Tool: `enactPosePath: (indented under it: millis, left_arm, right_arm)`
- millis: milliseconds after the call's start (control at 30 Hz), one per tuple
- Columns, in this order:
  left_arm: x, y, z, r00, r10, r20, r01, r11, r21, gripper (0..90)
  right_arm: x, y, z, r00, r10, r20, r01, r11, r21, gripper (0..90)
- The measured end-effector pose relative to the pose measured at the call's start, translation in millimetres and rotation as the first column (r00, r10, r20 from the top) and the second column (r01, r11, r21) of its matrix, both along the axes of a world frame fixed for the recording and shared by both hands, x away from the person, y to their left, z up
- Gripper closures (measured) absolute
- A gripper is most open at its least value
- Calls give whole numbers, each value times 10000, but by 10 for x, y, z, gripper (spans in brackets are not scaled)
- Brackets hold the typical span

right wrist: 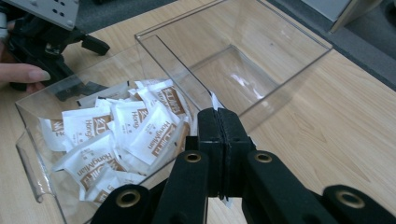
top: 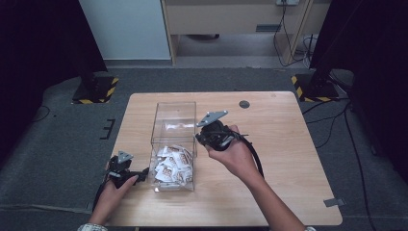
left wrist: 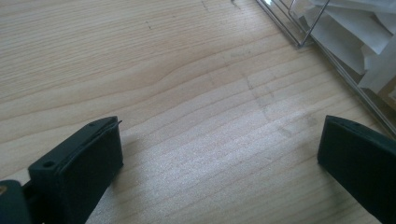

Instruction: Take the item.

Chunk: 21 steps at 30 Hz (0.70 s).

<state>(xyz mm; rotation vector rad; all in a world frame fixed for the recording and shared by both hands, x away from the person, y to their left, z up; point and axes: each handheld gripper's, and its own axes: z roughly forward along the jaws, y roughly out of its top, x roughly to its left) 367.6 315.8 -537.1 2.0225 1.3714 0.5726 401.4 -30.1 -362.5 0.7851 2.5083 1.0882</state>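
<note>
Sachet point(right wrist: 214, 100) | pinched in closed right gripper point(right wrist: 223, 122), above box point(right wrist: 261, 28) divider | left gripper point(left wrist: 219, 154) open, idle beside box.

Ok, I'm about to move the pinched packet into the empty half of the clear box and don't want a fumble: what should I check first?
1. Right tongs shut on the packet: ok, a white sliver shows between the jaws.
2. Only one packet held: cannot tell.
3. Far compartment free: ok.
4. Heap of packets stays in the near half: ok.
5. Left tongs bracing the box: not ok, open, with bare table between the jaws.
</note>
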Motion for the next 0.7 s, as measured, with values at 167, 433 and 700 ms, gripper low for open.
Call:
enactPosePath:
  millis: [167, 433, 700]
  left_arm:
    - [0, 0, 0, 10000, 0, -1, 0, 10000, -1, 0]
    - [0, 0, 0, 10000, 2, -1, -2, 10000, -4, 0]
    - [0, 0, 0, 10000, 2, 1, -2, 10000, -4, 0]
  right_arm:
    - [39, -120, 7, 9998, -206, 61, 206, 9998, 11, 893]
    - [80, -274, 8, 9990, -420, 173, 421, 9991, -32, 893]
    - [141, -467, -19, 9964, -836, 127, 836, 9965, -1, 894]
